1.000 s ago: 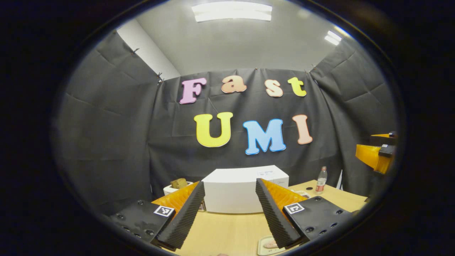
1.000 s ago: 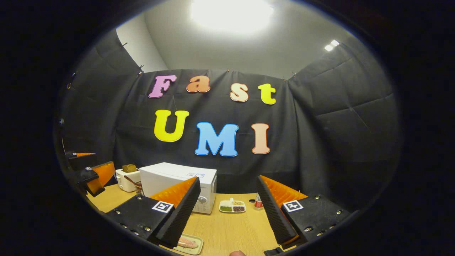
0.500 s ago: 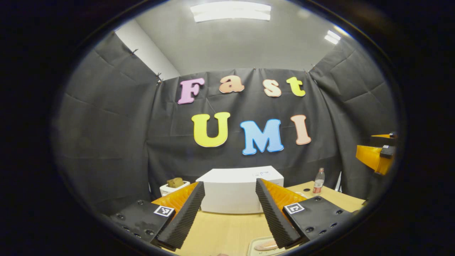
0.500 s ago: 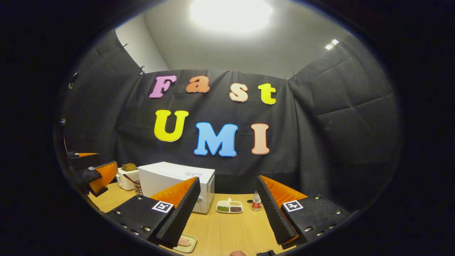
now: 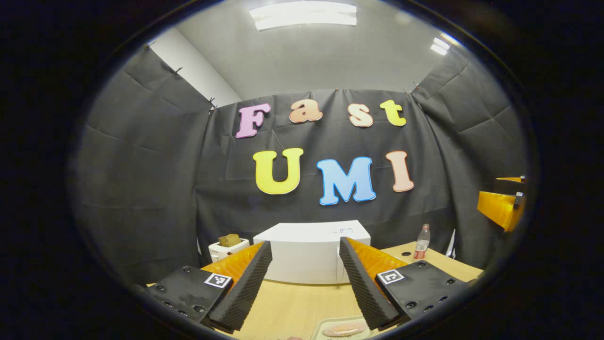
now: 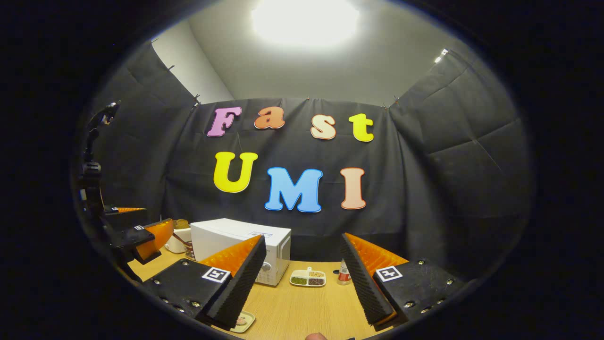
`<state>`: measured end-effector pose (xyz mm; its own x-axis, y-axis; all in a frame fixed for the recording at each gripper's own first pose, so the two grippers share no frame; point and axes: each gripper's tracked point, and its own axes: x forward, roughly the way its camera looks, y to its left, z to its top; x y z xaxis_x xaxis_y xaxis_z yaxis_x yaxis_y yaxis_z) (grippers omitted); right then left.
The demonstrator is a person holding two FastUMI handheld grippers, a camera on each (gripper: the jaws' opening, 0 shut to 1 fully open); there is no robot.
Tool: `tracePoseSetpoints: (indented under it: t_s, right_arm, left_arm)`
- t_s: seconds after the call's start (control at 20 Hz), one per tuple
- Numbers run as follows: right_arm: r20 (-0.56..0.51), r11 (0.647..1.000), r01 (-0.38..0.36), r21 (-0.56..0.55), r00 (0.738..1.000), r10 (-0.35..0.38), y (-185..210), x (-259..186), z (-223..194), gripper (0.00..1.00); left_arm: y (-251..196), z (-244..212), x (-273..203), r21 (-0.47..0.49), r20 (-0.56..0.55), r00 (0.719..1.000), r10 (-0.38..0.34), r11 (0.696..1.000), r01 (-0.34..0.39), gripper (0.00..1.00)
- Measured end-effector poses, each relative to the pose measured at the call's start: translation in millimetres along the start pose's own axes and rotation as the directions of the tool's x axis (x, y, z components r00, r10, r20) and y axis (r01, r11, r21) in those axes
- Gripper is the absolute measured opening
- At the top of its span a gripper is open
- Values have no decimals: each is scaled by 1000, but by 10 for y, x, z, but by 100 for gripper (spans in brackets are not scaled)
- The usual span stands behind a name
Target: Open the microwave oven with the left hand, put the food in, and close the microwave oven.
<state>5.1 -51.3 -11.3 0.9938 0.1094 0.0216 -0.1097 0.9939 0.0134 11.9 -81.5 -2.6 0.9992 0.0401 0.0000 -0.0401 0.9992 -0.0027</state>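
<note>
A: Where's the microwave oven (image 5: 309, 252)?
B: At the back of the wooden surface (image 5: 302, 307), door shut; a toaster (image 5: 226, 246) is beside it.
A: And the food (image 5: 343, 328)?
B: On a tray (image 5: 325, 323) at the near edge.
A: Grippers?
B: Left gripper (image 5: 306, 283) and right gripper (image 6: 304, 281) both hold their jaws wide apart, holding nothing, above the surface.

A recording booth set up like a small kitchen corner.
Black cloth walls (image 6: 448, 156) close around a wooden worktop (image 6: 302, 307), under a plain ceiling with strip lamps (image 5: 302, 14). Ahead of the gripper stand a white microwave oven (image 6: 240, 241), a toaster (image 5: 226, 246), a drink bottle (image 5: 422, 242) and a divided dish (image 6: 307, 278).
</note>
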Motion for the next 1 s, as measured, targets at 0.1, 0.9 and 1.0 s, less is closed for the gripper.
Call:
tracePoseSetpoints:
  t_s: [0.1,0.9,1.0]
  right_arm:
    - [2,1000,7,1,1000,-7,-41,-12,8,96]
    - [-29,981,190,-34,981,-191,-221,337,-14,96]
    - [-24,977,208,-40,978,-209,-237,351,12,96]
  left_arm:
    - [-46,-37,166,-10,1,1000,-4,1000,4,99]
    - [-665,-740,1740,-17,-25,981,-193,981,192,96]
    - [-749,-885,1871,-7,-39,977,-209,978,209,96]
